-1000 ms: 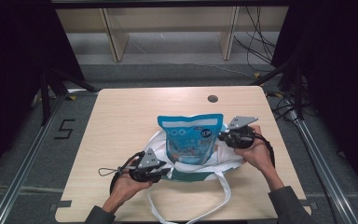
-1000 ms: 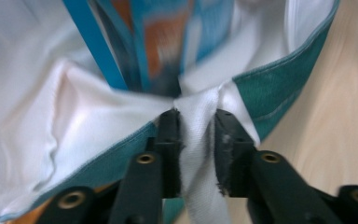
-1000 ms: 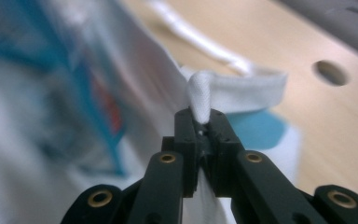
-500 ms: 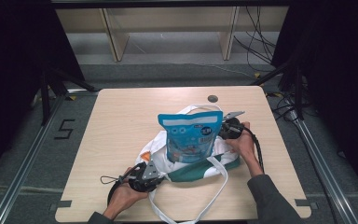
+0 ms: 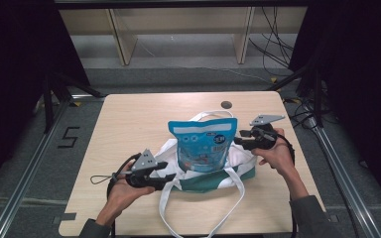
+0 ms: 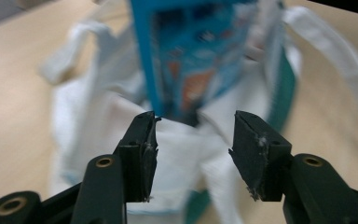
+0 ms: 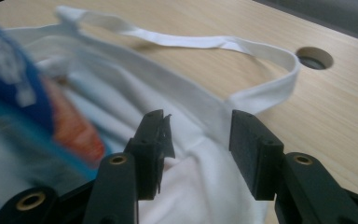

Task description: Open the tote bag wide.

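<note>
A blue snack pouch [image 5: 203, 144] stands upright inside a white tote bag [image 5: 170, 149] with a green band, lying in the middle of the wooden table [image 5: 139, 119]. My left gripper [image 5: 171, 173] sits at the bag's left edge and my right gripper [image 5: 238, 141] at its right edge. Both have just been opening. In the left gripper view the left gripper [image 6: 193, 140] stands open over white cloth [image 6: 98, 121], the pouch [image 6: 191, 46] beyond. The right gripper [image 7: 198, 135] is open too, bag cloth [image 7: 121, 79] lying behind the gap, unpinched.
The bag's long white straps [image 5: 166, 208] trail toward the table's near edge, and another strap [image 7: 191, 42] loops toward a round cable hole [image 5: 226, 105] at the far side. Bare tabletop [image 5: 129, 129] lies to the left and behind the bag. Metal rails [image 5: 25, 178] flank the table.
Both grippers were shut at the bag's edges and now stand open, off the cloth. The left hand has come up a little; the right has drawn slightly away to the right.
</note>
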